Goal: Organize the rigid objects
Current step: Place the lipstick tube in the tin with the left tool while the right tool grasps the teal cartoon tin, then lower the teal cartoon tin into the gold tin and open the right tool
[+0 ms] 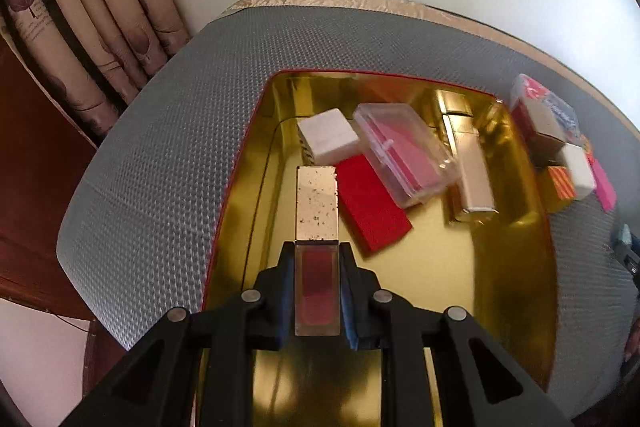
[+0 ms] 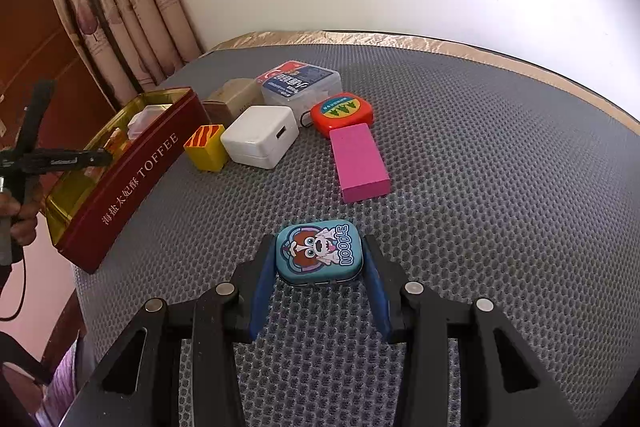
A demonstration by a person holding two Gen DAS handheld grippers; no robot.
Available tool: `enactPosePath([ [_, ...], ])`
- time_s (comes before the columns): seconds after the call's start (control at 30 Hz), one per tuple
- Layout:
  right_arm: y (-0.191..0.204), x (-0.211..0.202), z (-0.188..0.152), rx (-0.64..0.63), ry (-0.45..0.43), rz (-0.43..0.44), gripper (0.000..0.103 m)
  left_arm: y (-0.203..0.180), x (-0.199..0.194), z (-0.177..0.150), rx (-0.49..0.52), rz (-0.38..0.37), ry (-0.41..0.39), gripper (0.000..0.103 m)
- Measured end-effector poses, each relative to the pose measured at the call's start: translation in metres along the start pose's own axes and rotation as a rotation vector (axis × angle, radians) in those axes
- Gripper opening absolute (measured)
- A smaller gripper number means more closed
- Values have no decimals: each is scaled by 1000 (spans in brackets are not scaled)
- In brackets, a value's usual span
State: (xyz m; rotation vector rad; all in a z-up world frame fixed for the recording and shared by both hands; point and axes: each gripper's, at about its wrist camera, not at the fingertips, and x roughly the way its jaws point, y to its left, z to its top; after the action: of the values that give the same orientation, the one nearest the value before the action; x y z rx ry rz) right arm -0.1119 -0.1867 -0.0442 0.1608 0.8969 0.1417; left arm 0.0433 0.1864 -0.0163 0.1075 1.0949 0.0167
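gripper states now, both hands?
Left gripper: shut on the lip gloss tube, above the toffee tin.
Right gripper: shut on the blue Noodle tin.

Each black, angular plastic tool fills the bottom of its wrist view: the left tool and right tool have blue pads lining two fingers, round silver pivot screws and triangular cut-outs in the linkage arms. At the right view's left edge, a hand and a thin black cable.
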Motion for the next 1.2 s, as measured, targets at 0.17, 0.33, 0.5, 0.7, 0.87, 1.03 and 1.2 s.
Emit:
enactPosePath([
  [0.17, -1, 1, 0, 8, 6, 4, 39, 1, 11, 11, -2, 29, 7, 21],
  [0.33, -1, 3, 0, 12, 17, 9, 39, -2, 4, 16, 25, 99, -24, 30],
  [0.5, -1, 3, 0, 13, 15, 13, 39, -6, -38, -3, -56, 61, -117, 31],
  [0.7, 3, -3, -1, 3, 7, 7, 39, -20, -113, -61, -167, -92, -272, 45],
  [0.87, 13, -21, -6, 6, -7, 18, 39, -33, -144, -106, -172, -103, -315, 45],
  [1.03, 48, -50, 11, -36, -53, 73, 39, -32, -156, -130, -182, -70, -344, 45],
  [1.2, 121, -52, 50, -157, -67, 175, 39, -12, -151, -132, -254, -89, -329, 45],
])
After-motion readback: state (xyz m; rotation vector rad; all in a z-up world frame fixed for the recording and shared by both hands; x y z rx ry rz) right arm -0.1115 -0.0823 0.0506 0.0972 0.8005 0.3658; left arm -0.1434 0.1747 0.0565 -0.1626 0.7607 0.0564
